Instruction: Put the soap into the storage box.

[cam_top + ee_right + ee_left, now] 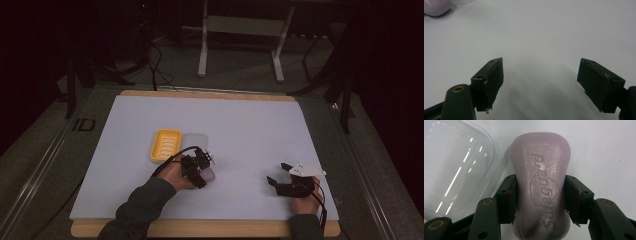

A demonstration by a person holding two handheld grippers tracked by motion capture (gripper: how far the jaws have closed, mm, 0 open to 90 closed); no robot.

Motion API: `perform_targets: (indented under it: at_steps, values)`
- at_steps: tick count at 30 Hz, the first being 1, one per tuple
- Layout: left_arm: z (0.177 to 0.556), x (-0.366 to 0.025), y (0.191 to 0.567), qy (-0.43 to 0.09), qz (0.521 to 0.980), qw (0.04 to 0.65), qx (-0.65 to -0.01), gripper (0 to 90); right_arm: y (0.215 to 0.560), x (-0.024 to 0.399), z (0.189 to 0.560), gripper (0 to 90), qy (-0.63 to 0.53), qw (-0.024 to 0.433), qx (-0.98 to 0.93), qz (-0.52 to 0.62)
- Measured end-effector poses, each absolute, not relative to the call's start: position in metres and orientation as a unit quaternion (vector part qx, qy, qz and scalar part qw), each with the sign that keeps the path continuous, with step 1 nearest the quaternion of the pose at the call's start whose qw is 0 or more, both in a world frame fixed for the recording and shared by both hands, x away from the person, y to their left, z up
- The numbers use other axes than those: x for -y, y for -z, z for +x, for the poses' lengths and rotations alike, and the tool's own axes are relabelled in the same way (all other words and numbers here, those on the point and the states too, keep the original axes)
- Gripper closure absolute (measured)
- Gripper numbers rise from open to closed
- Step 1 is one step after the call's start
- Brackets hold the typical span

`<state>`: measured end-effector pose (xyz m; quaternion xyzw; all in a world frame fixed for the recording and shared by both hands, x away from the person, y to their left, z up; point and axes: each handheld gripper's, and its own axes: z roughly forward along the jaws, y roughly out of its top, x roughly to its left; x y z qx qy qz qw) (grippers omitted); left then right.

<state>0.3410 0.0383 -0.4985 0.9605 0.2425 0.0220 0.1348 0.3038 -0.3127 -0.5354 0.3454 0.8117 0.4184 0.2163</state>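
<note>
Left gripper (540,200) has its jaws clamped on the narrow waist of the soap bar (540,187), likely because the pinched middle gives the pads a seat that won't slip. That bar lies flat on the white table sheet (250,130), at about seven o'clock from its centre, just beside the clear lid (454,165) and near the yellow soap dish (165,145). It is pale lilac, rounded, scuffed, with a stamped brand name. Right gripper (540,85) hovers open at five o'clock, empty.
</note>
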Motion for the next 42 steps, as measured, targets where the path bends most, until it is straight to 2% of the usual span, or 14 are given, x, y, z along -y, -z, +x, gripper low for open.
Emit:
perform_targets:
  at_steps: [7, 27, 42]
  values:
    - [0.346, -0.033, 0.501, -0.017, 0.962, 0.125, -0.243, 45.9, 0.535, 0.313, 0.304, 20.8, -0.418, 0.216, -0.812, 0.345]
    - [0.349, -0.028, 0.497, -0.013, 0.97, 0.096, -0.224, 50.0, 0.535, 0.313, 0.304, 20.8, -0.419, 0.215, -0.812, 0.345]
    - [0.35, -0.035, 0.483, -0.024, 0.968, 0.106, -0.226, 50.0, 0.535, 0.313, 0.304, 20.8, -0.418, 0.216, -0.812, 0.345]
